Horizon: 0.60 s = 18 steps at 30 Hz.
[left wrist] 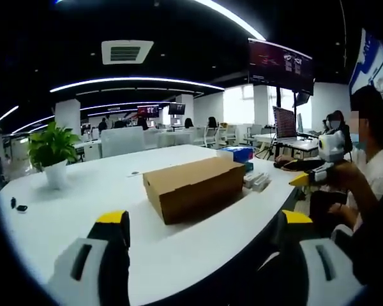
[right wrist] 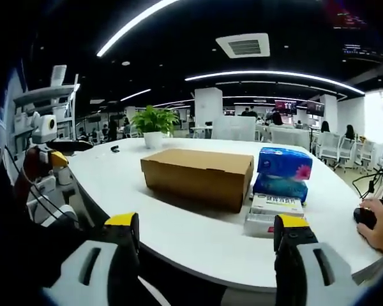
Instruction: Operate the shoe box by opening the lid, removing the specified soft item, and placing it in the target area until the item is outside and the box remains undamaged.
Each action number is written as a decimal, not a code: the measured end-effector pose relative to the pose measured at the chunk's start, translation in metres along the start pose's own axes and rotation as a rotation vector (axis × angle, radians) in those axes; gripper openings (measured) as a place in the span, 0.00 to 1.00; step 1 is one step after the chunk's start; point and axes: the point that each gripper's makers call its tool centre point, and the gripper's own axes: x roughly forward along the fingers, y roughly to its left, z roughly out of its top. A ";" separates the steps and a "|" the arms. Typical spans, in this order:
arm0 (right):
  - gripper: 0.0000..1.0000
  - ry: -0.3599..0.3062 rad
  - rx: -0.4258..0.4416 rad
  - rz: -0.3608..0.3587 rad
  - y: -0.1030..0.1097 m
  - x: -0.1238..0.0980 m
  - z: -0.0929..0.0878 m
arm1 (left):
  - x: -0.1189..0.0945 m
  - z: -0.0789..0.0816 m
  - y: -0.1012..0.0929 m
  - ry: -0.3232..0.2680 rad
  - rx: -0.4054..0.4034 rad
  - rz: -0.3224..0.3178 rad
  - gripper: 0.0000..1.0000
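You are at the very start: the plain brown cardboard shoe box (left wrist: 195,187) sits shut on the white oval table (left wrist: 83,210), its flat lid (right wrist: 201,159) down all round, and neither tool has reached it. Your left gripper (left wrist: 204,220) hangs back off the near edge of the table with its yellow-tipped jaws spread wide and nothing between them; your right gripper (right wrist: 207,223) stands the same way on the opposite side, jaws wide apart and empty, well clear of the box. The soft item you are to take out is presumably inside, so you cannot see it, and nothing in either view marks the target area. In the right gripper view a stack of blue tissue packs (right wrist: 282,172) sits just beside the box's right end, with flatter white packets (right wrist: 271,213) below them near the table edge; a potted green plant in a white pot (left wrist: 51,156) stands well apart near the far end. Your next move, as I judge it, is to bring one tool in to steady the box and slip the other under the lid's front lip, lifting gently so the cardboard does not crease or tear. Mind the tissue stack as you come in.
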 end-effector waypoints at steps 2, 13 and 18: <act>0.90 0.002 0.000 -0.001 0.000 0.000 0.000 | 0.000 0.000 0.000 0.000 0.000 -0.002 0.99; 0.90 0.005 -0.003 0.003 0.002 0.003 -0.001 | 0.000 0.000 0.000 0.000 0.000 -0.003 0.99; 0.90 0.003 0.001 0.010 0.004 0.003 0.001 | 0.000 0.000 0.000 0.001 0.001 -0.002 0.99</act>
